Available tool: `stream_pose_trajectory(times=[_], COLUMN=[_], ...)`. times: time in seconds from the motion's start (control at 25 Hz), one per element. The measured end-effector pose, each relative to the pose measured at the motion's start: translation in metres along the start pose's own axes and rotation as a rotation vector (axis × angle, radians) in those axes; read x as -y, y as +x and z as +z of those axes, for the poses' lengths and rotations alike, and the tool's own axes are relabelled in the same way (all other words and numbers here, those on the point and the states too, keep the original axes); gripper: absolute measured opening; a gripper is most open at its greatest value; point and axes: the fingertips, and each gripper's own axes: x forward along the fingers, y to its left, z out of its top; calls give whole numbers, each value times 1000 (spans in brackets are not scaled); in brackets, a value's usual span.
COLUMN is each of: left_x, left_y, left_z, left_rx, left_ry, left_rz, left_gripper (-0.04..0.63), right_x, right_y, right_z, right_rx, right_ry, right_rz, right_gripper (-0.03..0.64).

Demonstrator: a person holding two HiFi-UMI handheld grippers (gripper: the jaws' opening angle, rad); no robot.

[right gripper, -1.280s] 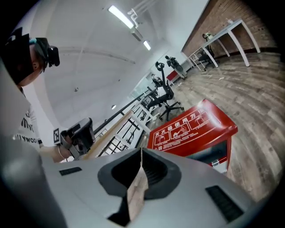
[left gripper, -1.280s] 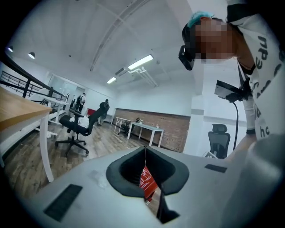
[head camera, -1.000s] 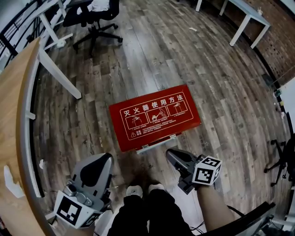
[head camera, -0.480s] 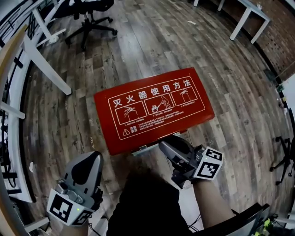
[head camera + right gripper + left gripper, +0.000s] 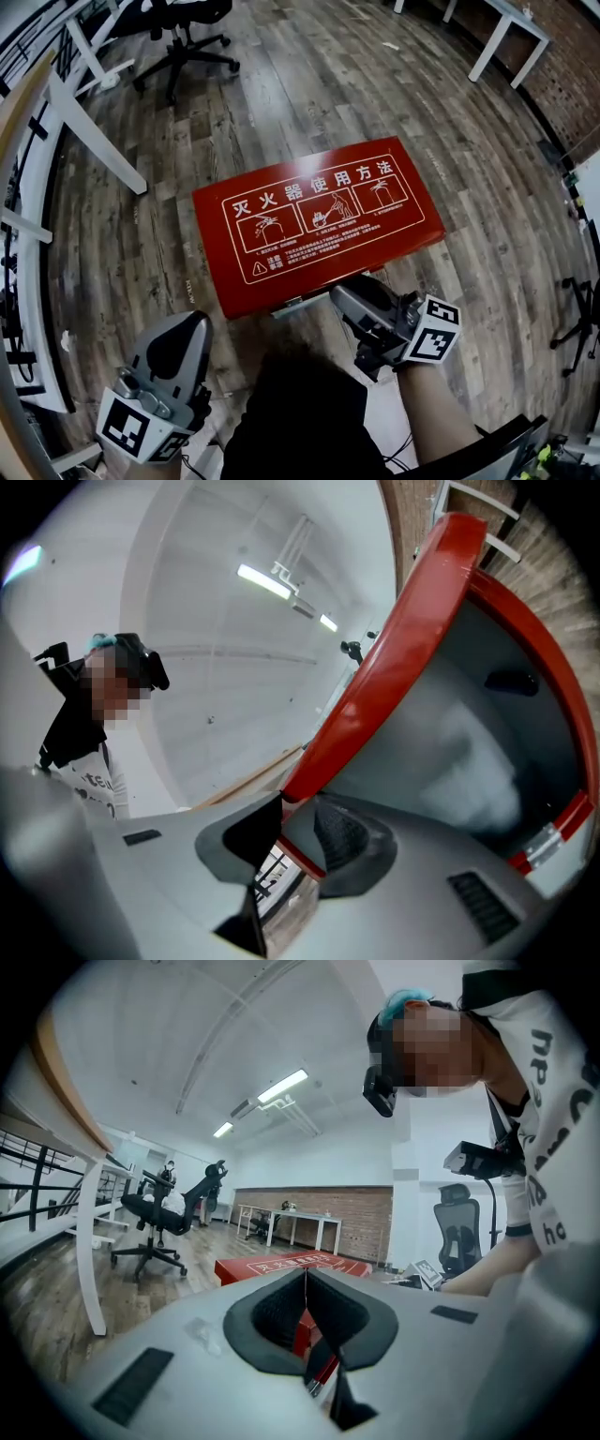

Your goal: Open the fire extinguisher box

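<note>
On plank floor (image 5: pixel 422 94), mid head view: fire extinguisher box (image 5: pixel 319 225), red, white print on top. Only in right gripper view: lid (image 5: pixel 398 649) raised w/ grey inside beneath; from head view looks flat, gap hidden. Near edge partly covered by right gripper (image 5: pixel 352 298), jaws just been closing, now clamped on lid rim. Left gripper (image 5: pixel 178 342) well apart at btm left, jaws together, empty; box low beyond tips in its own view.
</note>
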Motion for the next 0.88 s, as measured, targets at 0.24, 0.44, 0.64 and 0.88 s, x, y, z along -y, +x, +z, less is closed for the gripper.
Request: stream_pose_trajectory(times=[0.24,0.44,0.64,0.88], left_x=[9,26,24,-5], left_y=[-6,-10,-5,5], left_z=[13,38,92,184], left_rx=[-13,-1,-15,-9], left_ry=[-28,-60,-85,-94], left_rz=[28,26,7,-15], left_gripper=[6,6,6,6], right_x=[-25,-44,-53,-69], right_y=[5,7,29,70], right_z=[21,35,67,120], right_rx=[-14,-29,-55,-7], right_ry=[-37,-22,72,202], right_rz=[-38,-93,-164,-207], right_gripper=[92,92,92,78])
